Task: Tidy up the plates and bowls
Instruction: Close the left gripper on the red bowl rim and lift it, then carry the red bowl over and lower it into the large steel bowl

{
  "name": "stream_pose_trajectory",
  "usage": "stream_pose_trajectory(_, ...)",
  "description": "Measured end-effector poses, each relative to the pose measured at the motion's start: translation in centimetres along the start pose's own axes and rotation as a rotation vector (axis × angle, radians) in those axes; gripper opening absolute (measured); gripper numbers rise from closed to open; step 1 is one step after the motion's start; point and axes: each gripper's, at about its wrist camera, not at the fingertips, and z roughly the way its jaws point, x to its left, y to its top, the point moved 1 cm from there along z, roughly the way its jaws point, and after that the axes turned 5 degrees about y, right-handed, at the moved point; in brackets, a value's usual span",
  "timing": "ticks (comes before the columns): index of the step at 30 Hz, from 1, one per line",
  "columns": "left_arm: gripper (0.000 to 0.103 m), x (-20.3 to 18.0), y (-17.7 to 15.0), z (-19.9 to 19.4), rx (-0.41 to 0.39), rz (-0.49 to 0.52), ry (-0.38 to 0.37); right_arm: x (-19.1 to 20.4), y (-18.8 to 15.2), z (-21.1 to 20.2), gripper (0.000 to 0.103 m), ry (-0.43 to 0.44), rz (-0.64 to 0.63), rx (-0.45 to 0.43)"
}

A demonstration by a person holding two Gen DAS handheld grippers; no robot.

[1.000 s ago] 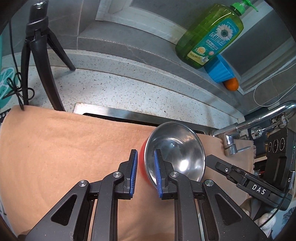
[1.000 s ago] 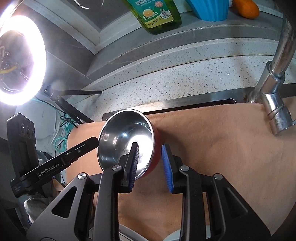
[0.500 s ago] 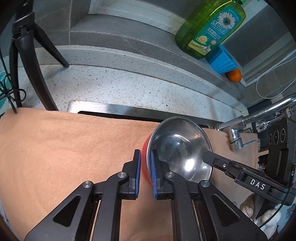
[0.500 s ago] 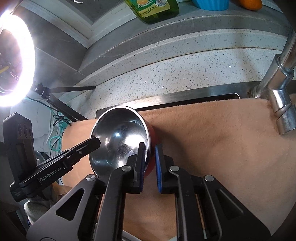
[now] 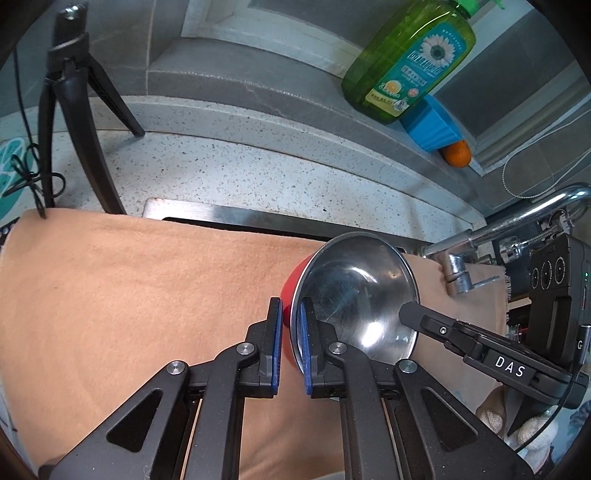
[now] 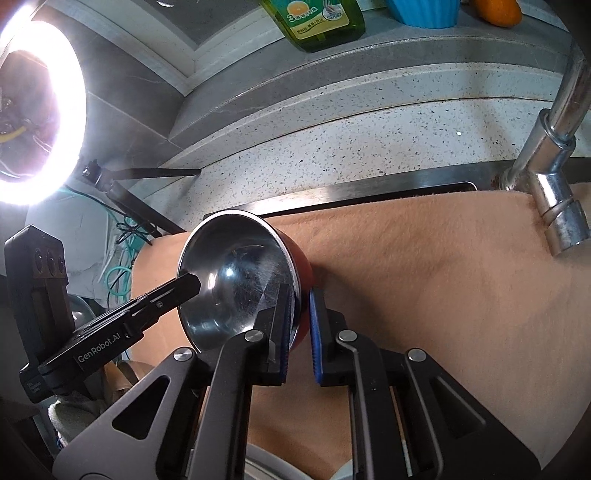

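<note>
Both the left gripper (image 5: 290, 338) and the right gripper (image 6: 298, 330) are clamped on opposite rims of the red-sided, stainless-steel-lined bowl (image 5: 354, 295), probably to carry it level. It hangs above the tan cloth (image 5: 129, 288), left of the chrome tap (image 6: 554, 177), its scuffed inside gleaming.

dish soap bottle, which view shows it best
The left wrist view: the dish soap bottle shows nearly whole, daisy label readable, only its pump top cut off. The right wrist view catches just its lower end at the top edge.
</note>
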Motion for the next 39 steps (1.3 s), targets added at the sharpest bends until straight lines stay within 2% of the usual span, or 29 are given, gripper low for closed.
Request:
stream_pose_trajectory(13,0.008,0.2,-2.6,-5.3,-0.078,0.003,-0.027,3.3,-2.8,-3.6,0.009,0.043,-0.058,-0.027)
stream_pose_trajectory(25,0.008,1.4,-5.7,-9.8,-0.151,-0.018,-0.034,7.0,-6.4,-5.0,0.009,0.077,-0.127,-0.023)
stream_pose_trajectory(39,0.008,5.3,-10.3,-14.0,-0.191,-0.086,-0.009,11.7,-11.5,-4.7,0.01,0.133,-0.21,0.021)
